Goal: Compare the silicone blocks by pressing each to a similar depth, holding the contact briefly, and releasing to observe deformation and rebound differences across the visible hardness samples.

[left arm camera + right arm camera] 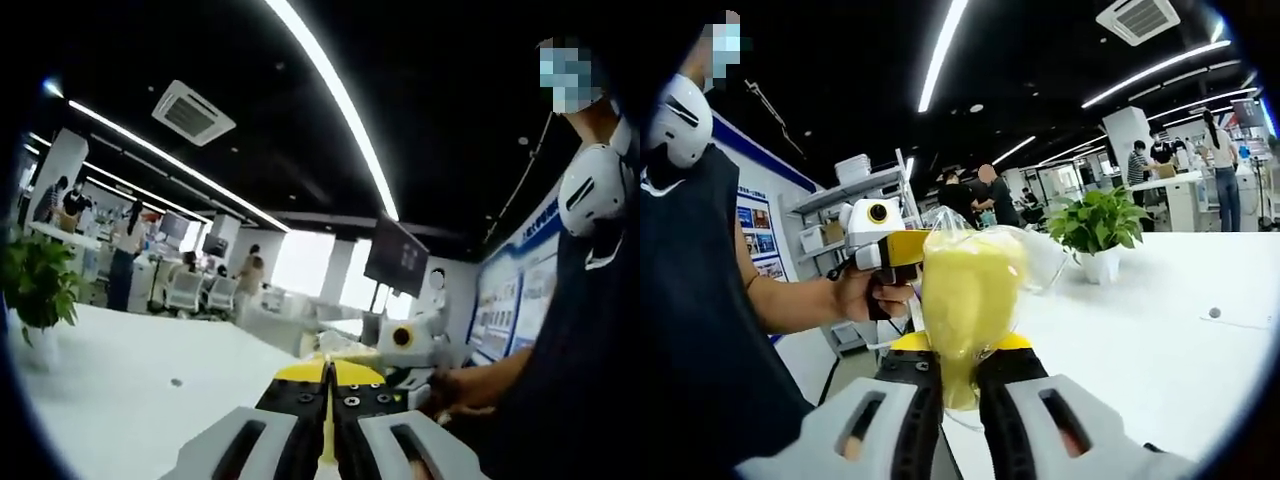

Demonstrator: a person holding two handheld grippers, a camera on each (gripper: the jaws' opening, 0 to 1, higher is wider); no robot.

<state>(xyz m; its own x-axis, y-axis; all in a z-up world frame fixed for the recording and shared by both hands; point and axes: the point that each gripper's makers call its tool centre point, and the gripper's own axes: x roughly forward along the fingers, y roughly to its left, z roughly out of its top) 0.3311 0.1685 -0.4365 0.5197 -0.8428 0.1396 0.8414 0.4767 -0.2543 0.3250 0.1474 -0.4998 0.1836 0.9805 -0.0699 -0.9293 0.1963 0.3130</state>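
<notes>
Right gripper [958, 400] is where we begin: its jaws are closed on the lower end of a soft yellow silicone block [968, 290] in a clear plastic wrap, and the block stands up between them, pinched narrow at the bottom and bulging above. We hold it in the air over the white bench [1160, 330], not resting on anything. In the same view the left gripper [902, 258] comes in from the left, held in a hand [862, 295], its yellow front touching or just beside the block's upper left side; we cannot tell which.

In the left gripper view, the left gripper's jaws meet at the centre line with a thin yellow edge between them, so they look closed, possibly on a sliver of the block or its wrap; we cannot say for sure.

We judge the risks to be these. The wrap is slick, so the block could slide out of the right gripper's hold once we press it. A press from the side could bend the block rather than dent it, which would spoil the depth comparison. A potted plant [1098, 225] stands well clear on the bench.
</notes>
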